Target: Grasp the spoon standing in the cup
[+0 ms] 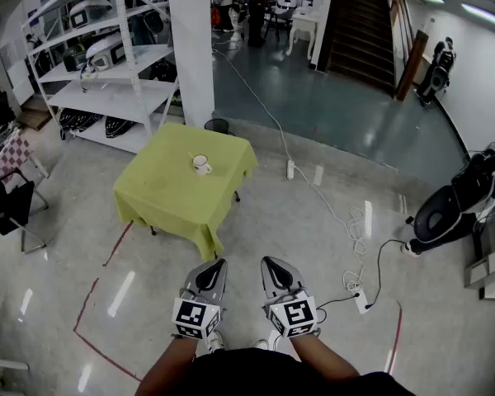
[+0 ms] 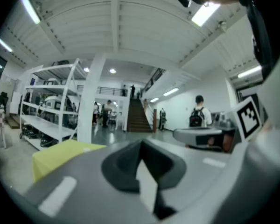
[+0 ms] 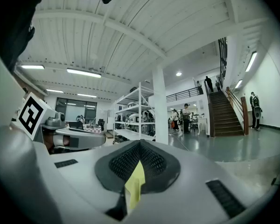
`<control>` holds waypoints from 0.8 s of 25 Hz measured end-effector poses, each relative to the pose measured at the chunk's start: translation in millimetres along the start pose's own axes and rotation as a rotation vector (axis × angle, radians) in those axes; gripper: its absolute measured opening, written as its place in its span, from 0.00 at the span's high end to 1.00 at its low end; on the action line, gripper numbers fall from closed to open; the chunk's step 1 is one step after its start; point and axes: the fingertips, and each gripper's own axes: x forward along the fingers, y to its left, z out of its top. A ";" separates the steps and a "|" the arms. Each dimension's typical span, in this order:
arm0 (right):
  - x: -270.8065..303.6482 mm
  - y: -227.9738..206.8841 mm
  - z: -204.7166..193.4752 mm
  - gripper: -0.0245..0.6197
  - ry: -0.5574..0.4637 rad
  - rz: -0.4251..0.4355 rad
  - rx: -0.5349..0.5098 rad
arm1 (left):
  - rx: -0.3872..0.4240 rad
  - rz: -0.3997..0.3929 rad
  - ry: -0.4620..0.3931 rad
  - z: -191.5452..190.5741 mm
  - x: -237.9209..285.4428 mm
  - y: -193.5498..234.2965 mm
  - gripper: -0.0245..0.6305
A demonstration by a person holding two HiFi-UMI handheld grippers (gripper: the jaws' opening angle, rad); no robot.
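Cup (image 1: 201,164) on yellow-green table (image 1: 161,198)

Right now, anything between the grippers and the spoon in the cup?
Nothing visible. Bare floor lies between the left gripper, the right gripper and the table. The cup with the spoon stands alone near the middle of the tabletop, so the approach crosses only bare cloth. Both pairs of jaws are shut.

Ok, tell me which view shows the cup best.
The head view: the cup stands in full sight on the yellow-green table, small and well ahead. The left gripper view catches only a table corner, no cup; the right gripper view shows no cup either.
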 end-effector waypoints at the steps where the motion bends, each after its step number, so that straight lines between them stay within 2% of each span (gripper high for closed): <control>1: 6.2 0.3 1.1 0.95 -0.002 -0.002 -0.002 | 0.002 0.007 -0.004 2.4 1.1 7.1 0.95; 13: 40.1 22.2 4.7 0.95 -0.001 0.022 0.002 | -0.013 0.042 -0.011 2.1 -5.4 44.8 0.95; 20: 55.7 31.1 3.2 0.95 -0.011 0.013 0.014 | -0.014 0.022 -0.002 -4.7 -4.0 60.7 0.95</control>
